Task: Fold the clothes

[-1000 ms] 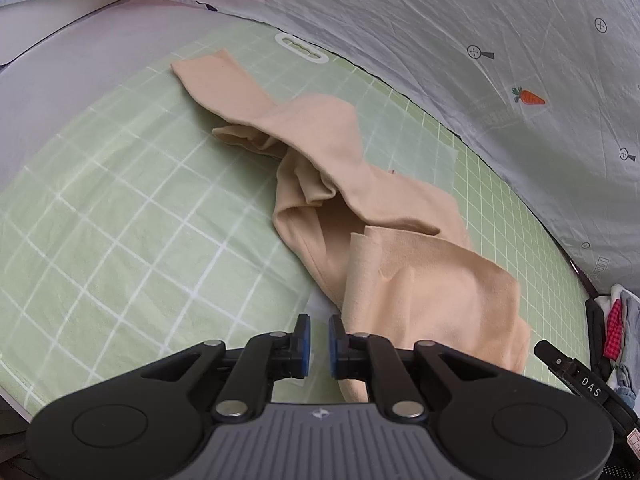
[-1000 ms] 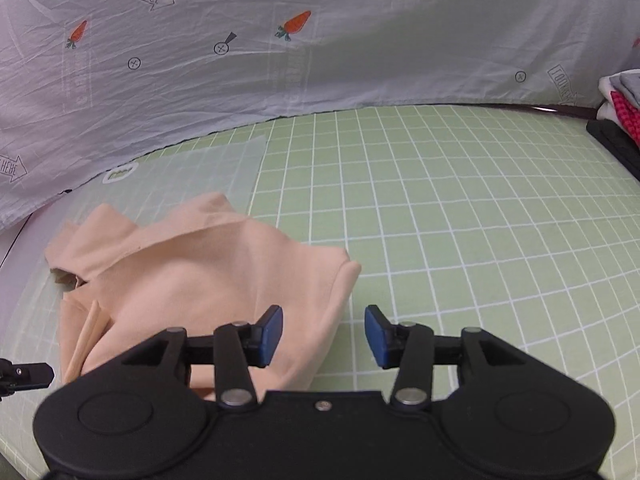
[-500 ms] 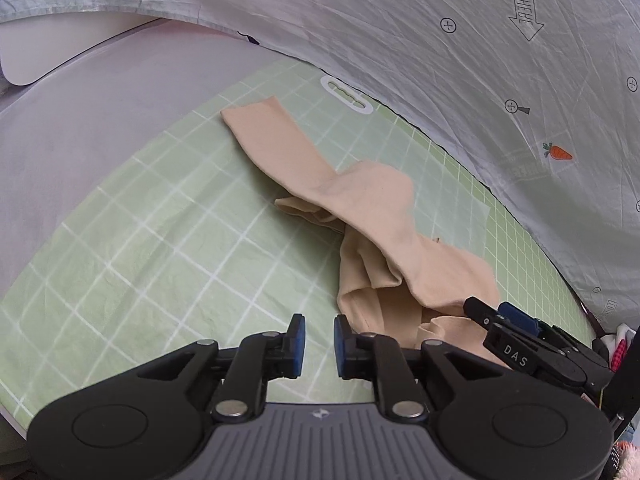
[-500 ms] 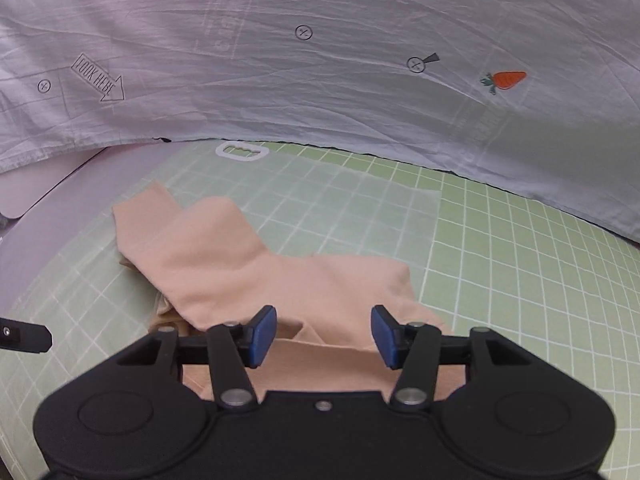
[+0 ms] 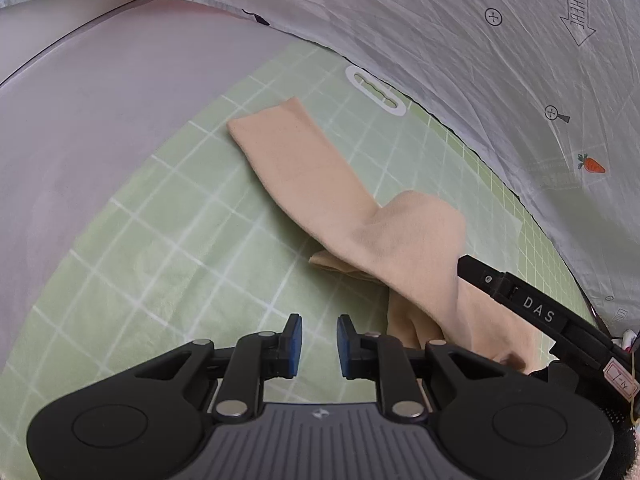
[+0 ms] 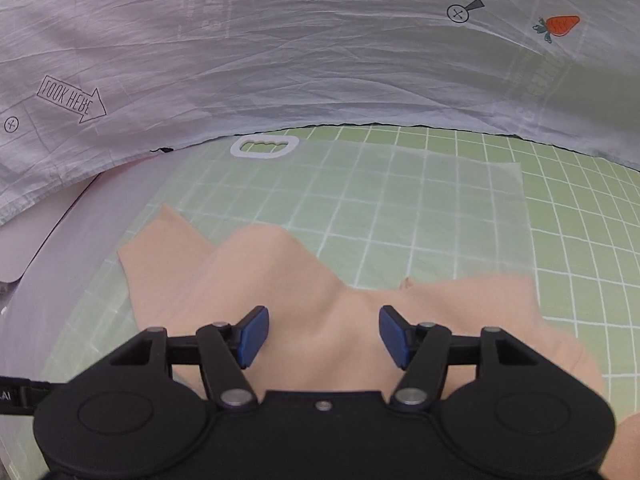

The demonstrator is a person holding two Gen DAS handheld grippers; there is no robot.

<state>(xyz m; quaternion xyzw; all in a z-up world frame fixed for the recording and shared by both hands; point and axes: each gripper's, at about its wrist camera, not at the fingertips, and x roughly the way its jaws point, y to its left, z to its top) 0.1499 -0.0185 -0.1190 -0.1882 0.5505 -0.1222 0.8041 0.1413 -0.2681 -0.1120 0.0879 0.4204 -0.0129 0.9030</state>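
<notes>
Peach-coloured soft knit garment (image 5: 360,216) lies crumpled on my green grid mat (image 5: 168,264), nothing folded yet; left gripper (image 5: 319,340) and right gripper (image 6: 320,336) have been opening, both empty.

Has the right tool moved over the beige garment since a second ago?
Yes. The right tool has swung left, toward the white handle cutout, and now sits above the beige garment, its jaws opening.

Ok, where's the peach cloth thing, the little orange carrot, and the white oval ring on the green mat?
peach cloth garment (image 6: 320,304): right wrist view, on its crumpled middle.
orange carrot print (image 6: 562,25): right wrist view, on the carrot's body.
white oval ring (image 6: 265,147): right wrist view, on its lower rim.
</notes>
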